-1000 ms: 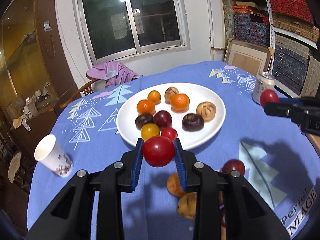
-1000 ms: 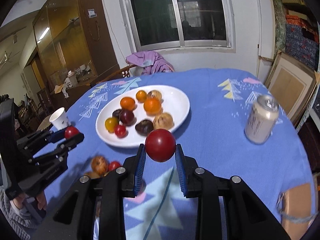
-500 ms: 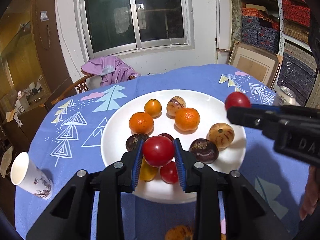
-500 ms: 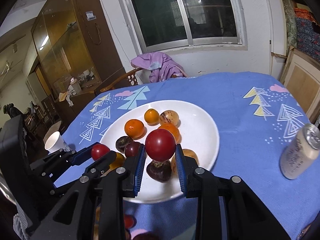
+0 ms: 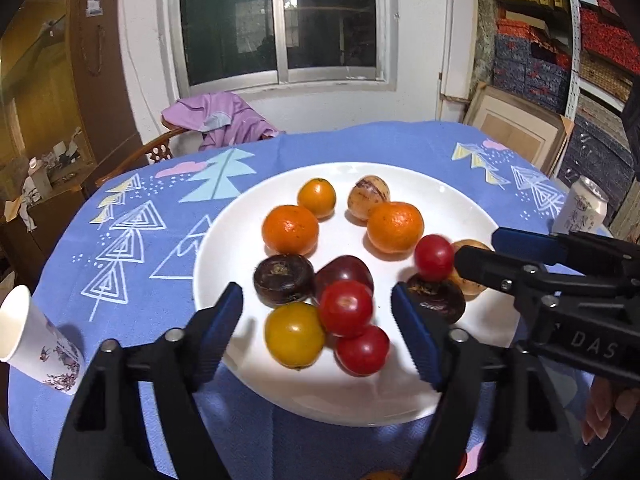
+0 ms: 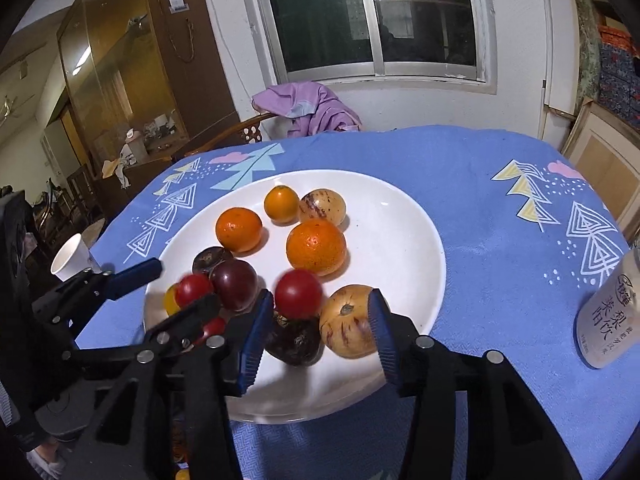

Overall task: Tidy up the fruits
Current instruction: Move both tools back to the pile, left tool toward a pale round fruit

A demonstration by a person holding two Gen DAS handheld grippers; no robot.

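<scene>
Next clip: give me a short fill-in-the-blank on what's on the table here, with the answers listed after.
1. All the fruit in view lies on a white ____.
2. The tablecloth is mostly ____ in colour.
3. The drink can stands on the tablecloth, ____ the plate.
4. The paper cup on the tablecloth is ____ in colour.

Missing words: plate; blue; beside; white
</scene>
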